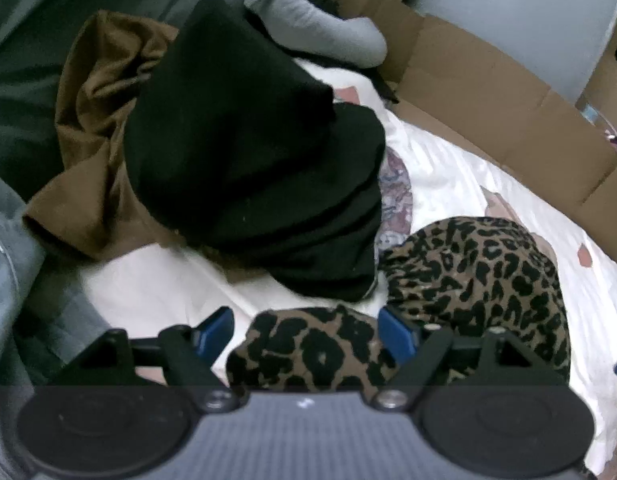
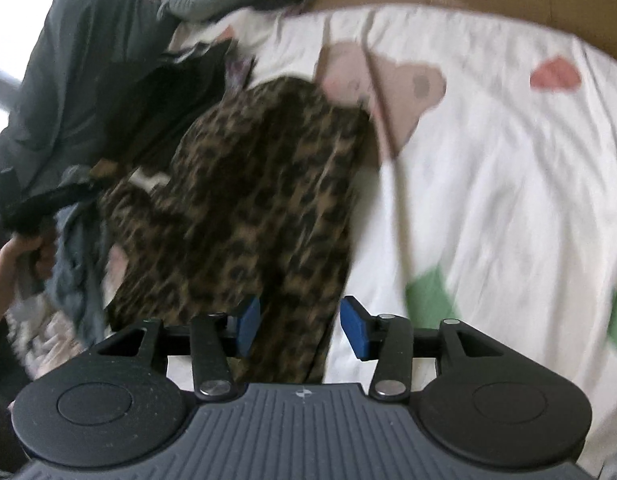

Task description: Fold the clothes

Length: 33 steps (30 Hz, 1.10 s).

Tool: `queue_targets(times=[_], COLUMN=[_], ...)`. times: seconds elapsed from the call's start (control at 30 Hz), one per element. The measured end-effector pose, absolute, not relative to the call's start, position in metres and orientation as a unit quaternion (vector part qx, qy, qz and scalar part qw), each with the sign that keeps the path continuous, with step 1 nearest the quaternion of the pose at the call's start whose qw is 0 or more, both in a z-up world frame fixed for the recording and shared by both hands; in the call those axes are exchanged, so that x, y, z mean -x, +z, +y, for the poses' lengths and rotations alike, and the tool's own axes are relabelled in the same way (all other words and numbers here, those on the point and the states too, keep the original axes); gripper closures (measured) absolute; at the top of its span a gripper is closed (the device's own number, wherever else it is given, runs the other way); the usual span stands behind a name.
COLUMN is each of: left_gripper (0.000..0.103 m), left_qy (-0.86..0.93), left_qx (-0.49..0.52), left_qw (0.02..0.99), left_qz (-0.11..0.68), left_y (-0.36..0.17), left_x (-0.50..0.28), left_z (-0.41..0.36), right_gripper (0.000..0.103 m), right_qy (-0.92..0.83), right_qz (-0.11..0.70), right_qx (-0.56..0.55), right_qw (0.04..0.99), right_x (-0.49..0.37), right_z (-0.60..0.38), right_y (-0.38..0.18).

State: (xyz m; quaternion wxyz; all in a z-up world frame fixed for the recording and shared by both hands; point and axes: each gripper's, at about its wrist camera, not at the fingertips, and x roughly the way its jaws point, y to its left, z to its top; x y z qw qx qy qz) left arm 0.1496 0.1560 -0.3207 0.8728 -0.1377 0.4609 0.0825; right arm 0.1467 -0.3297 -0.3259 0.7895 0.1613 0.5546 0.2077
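1. A bed (image 2: pixel 488 128) with a white sheet printed with a bear and coloured shapes fills both views; it carries all the clothes.
2. A flattened cardboard box (image 1: pixel 488 92) runs along the far edge of the bed.
3. A black garment (image 1: pixel 252 152) is heaped on the bed, overlapping a crumpled brown garment (image 1: pixel 88 128) on its far side from the leopard piece.
4. A grey garment (image 1: pixel 308 20) lies beyond the black heap, near the cardboard.
5. The leopard-print garment (image 2: pixel 248 184), the piece being folded, lies stretched along the bed just beside the black heap, one end bunched close under the cameras.
6. The left claw (image 1: pixel 304 332) is released: its blue pads stand wide, with a bunched leopard fold lying between them but not pinched.
7. The right claw (image 2: pixel 300 328) is also released, pads apart over the garment's narrow near end and apparently not pressing the cloth.
8. Risk, as a judgement: with both claws let go, the bunched end may slump and undo the fold.
9. Risk: the black heap touches the leopard piece, so a careless regrasp could snag both fabrics.
10. The right view is blurred, so the exact contact there is uncertain.
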Motion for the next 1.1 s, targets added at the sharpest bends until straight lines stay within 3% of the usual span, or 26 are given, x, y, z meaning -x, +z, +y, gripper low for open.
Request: queue_targets(times=[0.33, 0.8, 0.9, 0.93, 0.97, 1.0, 1.07, 1.1], left_gripper=[0.021, 0.021, 0.029, 0.038, 0.049, 0.056, 0.078, 0.082], left_qy=[0.072, 0.068, 0.07, 0.067, 0.065, 0.059, 0.05, 0.046], left_qx=[0.143, 0.173, 0.182, 0.183, 0.184, 0.183, 0.182, 0.179], left_qw=[0.862, 0.832, 0.831, 0.831, 0.831, 0.831, 0.833, 0.835], left_qz=[0.481, 0.523, 0.521, 0.521, 0.521, 0.521, 0.52, 0.518], left_y=[-0.341, -0.367, -0.37, -0.371, -0.371, -0.371, -0.37, -0.368], left_x=[-0.143, -0.119, -0.113, -0.111, -0.109, -0.109, -0.107, -0.106], left_z=[0.145, 0.14, 0.138, 0.137, 0.137, 0.135, 0.133, 0.131], right_gripper=[0.034, 0.031, 0.031, 0.032, 0.04, 0.067, 0.103, 0.103], right_qy=[0.197, 0.208, 0.202, 0.202, 0.202, 0.202, 0.203, 0.203], right_qz=[0.487, 0.464, 0.465, 0.464, 0.463, 0.465, 0.474, 0.477], right_qx=[-0.093, -0.022, -0.014, -0.008, -0.002, 0.003, 0.01, 0.015], right_qw=[0.846, 0.86, 0.862, 0.862, 0.863, 0.862, 0.857, 0.855], right_x=[-0.224, -0.278, -0.287, -0.288, -0.288, -0.289, -0.288, -0.286], right_z=[-0.289, -0.259, -0.253, -0.25, -0.248, -0.246, -0.244, -0.245], right_y=[-0.344, -0.364, -0.372, -0.375, -0.378, -0.38, -0.384, -0.384])
